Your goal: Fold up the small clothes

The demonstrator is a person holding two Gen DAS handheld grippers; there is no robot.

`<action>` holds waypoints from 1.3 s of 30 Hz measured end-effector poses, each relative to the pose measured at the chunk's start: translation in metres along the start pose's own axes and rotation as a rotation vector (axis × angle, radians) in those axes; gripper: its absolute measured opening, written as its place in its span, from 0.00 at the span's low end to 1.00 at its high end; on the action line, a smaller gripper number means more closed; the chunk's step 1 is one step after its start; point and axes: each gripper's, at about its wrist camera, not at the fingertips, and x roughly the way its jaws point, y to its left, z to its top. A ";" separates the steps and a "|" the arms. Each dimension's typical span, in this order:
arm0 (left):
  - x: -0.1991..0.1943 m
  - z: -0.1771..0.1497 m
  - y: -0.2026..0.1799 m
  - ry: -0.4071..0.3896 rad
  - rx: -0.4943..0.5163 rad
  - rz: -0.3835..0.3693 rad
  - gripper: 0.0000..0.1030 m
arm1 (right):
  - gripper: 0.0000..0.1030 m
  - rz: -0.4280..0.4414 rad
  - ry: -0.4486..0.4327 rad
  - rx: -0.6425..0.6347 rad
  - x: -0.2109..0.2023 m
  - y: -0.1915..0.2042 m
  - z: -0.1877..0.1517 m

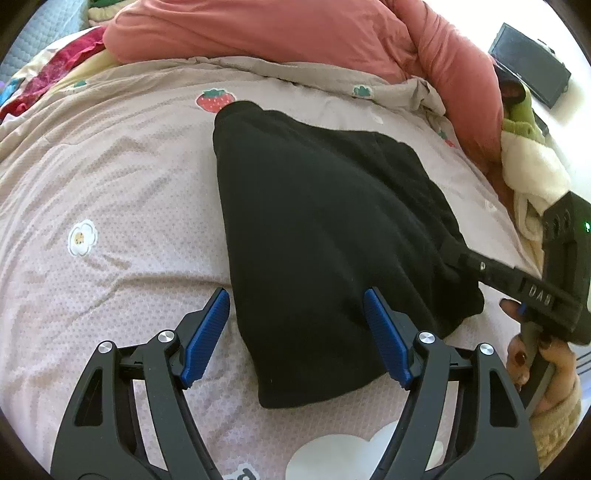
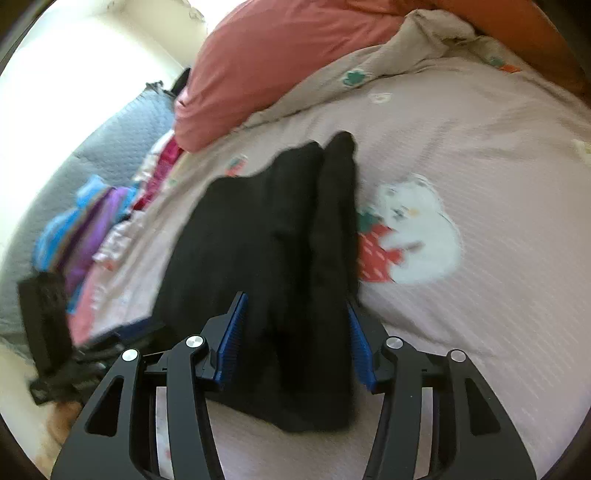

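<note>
The black garment (image 1: 325,236) lies folded on the pink quilt (image 1: 110,184), its narrow end toward twelve o'clock. My left gripper (image 1: 295,325) hovers wide over its near edge, holding nothing. My right gripper (image 2: 295,332) straddles a raised fold at five o'clock, fingers (image 2: 231,336) apart, grip uncertain.

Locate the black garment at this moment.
The black garment lies mid-frame in both wrist views on the pink printed bedsheet, below the coral duvet, with its near end between the left gripper's fingers.
</note>
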 end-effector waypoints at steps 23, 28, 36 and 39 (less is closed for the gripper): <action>-0.036 -0.016 -0.006 -0.071 0.031 0.030 0.77 | 0.83 -0.188 -0.181 -0.127 -0.070 0.046 -0.034; -0.055 -0.020 -0.007 -0.116 0.041 0.037 0.91 | 0.94 -0.224 -0.275 -0.157 -0.096 0.058 -0.046; -0.084 -0.036 -0.008 -0.171 0.052 0.054 0.91 | 0.96 -0.294 -0.341 -0.207 -0.120 0.076 -0.069; -0.092 -0.045 -0.006 -0.182 0.051 0.055 0.91 | 0.96 -0.306 -0.343 -0.221 -0.125 0.080 -0.079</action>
